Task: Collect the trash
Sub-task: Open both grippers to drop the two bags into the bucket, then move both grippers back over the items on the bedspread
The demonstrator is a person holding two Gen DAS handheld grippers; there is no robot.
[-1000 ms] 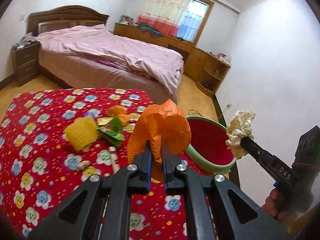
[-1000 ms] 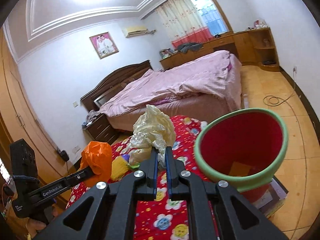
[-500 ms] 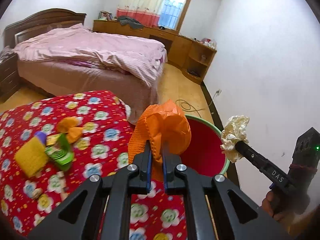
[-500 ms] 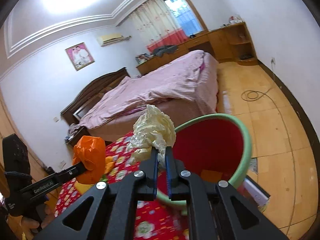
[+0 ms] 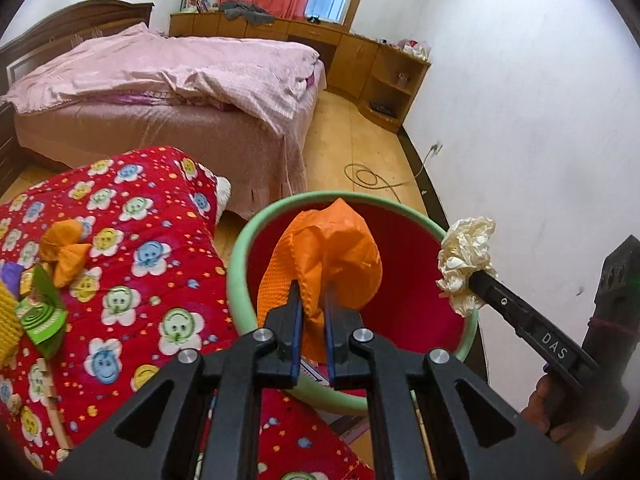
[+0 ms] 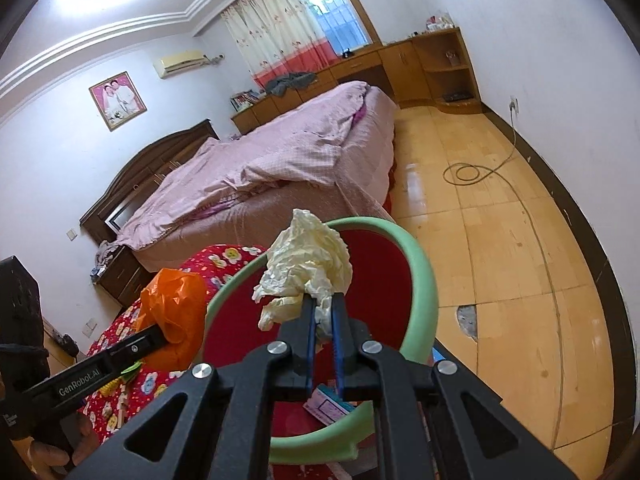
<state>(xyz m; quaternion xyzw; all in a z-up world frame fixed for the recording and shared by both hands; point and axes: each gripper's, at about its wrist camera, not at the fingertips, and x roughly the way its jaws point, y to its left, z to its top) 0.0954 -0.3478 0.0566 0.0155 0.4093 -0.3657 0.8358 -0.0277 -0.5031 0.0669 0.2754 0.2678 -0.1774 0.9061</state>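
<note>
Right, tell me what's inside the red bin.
At the bottom of the bin lies a small pink and blue box. The orange bag, the paper wad and the tongs hide the rest of its floor.

Both wrist views look down, close, into the bin (image 5: pixel 240 272).
</note>
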